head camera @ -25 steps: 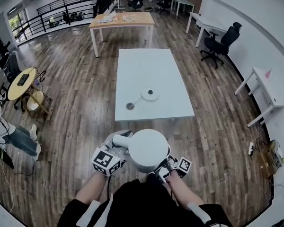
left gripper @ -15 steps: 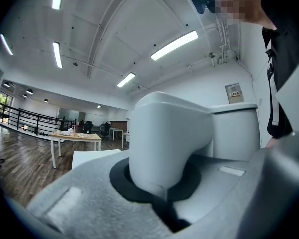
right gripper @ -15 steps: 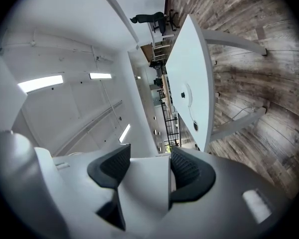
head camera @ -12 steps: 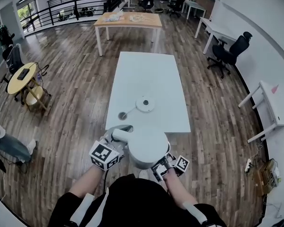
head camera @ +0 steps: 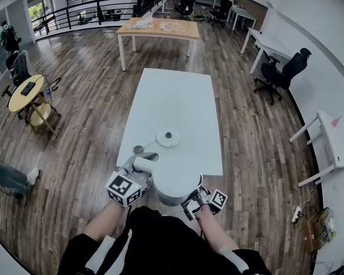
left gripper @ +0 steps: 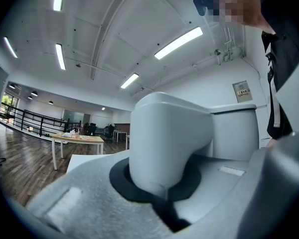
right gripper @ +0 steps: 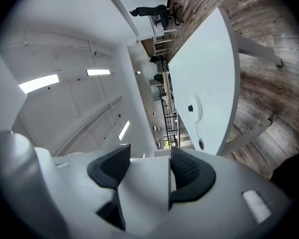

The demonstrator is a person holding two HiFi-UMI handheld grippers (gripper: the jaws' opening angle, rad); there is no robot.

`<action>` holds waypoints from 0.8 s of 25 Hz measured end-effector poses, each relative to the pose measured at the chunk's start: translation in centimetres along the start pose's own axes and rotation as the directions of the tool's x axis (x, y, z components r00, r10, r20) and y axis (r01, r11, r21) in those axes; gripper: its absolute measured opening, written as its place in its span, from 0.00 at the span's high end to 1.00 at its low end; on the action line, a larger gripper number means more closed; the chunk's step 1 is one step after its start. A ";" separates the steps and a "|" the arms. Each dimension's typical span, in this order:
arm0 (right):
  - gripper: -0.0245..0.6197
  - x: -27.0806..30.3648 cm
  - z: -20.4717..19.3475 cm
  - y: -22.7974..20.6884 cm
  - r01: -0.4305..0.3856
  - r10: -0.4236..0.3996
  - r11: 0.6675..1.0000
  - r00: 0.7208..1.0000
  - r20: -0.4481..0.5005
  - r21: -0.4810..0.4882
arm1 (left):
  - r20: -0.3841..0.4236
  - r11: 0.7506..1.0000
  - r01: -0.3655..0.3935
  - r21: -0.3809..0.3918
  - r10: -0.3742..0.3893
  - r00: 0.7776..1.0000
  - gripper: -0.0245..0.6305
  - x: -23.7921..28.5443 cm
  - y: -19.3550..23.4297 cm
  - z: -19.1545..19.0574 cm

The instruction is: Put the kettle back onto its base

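Two hand-held grippers carry the white kettle between them, in front of the person's body. The left hand-held gripper is clamped shut on the kettle's handle, which fills the gap between its pads. The right hand-held gripper is at the kettle's opposite side, with its dark pads pressed on a white part of the body.

In the head view, the kettle covers part of the near edge of the white tabletop. One round base lies farther in, apart from the kettle. A thin cord runs from it to one small dark plug near the left edge. Only the base, cord and plug lie on the tabletop, and none of them stands between kettle and base.

Wooden floor surrounds the tabletop on all sides. One round yellow side table stands well to the left, one wooden table beyond the far end, and one black office chair to the right.
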State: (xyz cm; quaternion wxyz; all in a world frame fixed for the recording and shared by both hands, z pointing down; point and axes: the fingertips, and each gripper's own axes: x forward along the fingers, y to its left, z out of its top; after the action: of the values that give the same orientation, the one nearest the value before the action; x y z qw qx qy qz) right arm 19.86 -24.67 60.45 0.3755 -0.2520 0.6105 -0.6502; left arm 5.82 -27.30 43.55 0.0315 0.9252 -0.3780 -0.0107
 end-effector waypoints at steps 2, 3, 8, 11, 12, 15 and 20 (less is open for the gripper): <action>0.56 0.6 0.6 0.2 -0.004 0.004 1.000 1.000 -0.010 -0.003 | 0.003 1.000 -0.009 0.006 0.009 1.000 0.96 0.6 0.3 0.2; 0.56 0.9 0.8 0.2 -0.008 0.008 1.000 1.000 -0.013 -0.001 | 0.002 1.000 -0.011 0.009 0.011 1.000 0.96 0.8 0.4 0.3; 0.56 2.7 1.8 0.2 -0.018 0.019 1.000 1.000 -0.018 0.008 | -0.002 1.000 -0.017 0.024 0.017 1.000 0.96 2.0 1.8 0.7; 0.56 4.0 2.6 -0.1 -0.016 0.016 1.000 1.000 -0.020 0.000 | 0.006 1.000 -0.015 0.019 0.015 1.000 0.96 2.8 3.1 0.5; 0.56 4.4 2.9 -0.2 -0.016 0.016 1.000 1.000 -0.020 -0.003 | 0.010 1.000 -0.013 0.016 0.012 1.000 0.96 3.2 3.5 0.5; 0.56 5.7 3.9 -0.1 -0.022 0.022 1.000 1.000 -0.015 -0.008 | 0.022 1.000 -0.002 0.016 0.002 1.000 0.96 4.3 4.7 0.5; 0.56 8.5 5.4 -0.3 -0.024 0.023 0.999 1.000 -0.018 -0.022 | 0.043 1.000 0.005 0.012 -0.006 0.999 0.96 5.8 7.2 1.0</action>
State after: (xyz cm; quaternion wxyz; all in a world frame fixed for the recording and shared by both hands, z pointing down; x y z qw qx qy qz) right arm 19.01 -34.68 60.28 0.3747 -0.2432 0.6241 -0.6410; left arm 4.92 -36.54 43.07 0.0178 0.9260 -0.3761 -0.0285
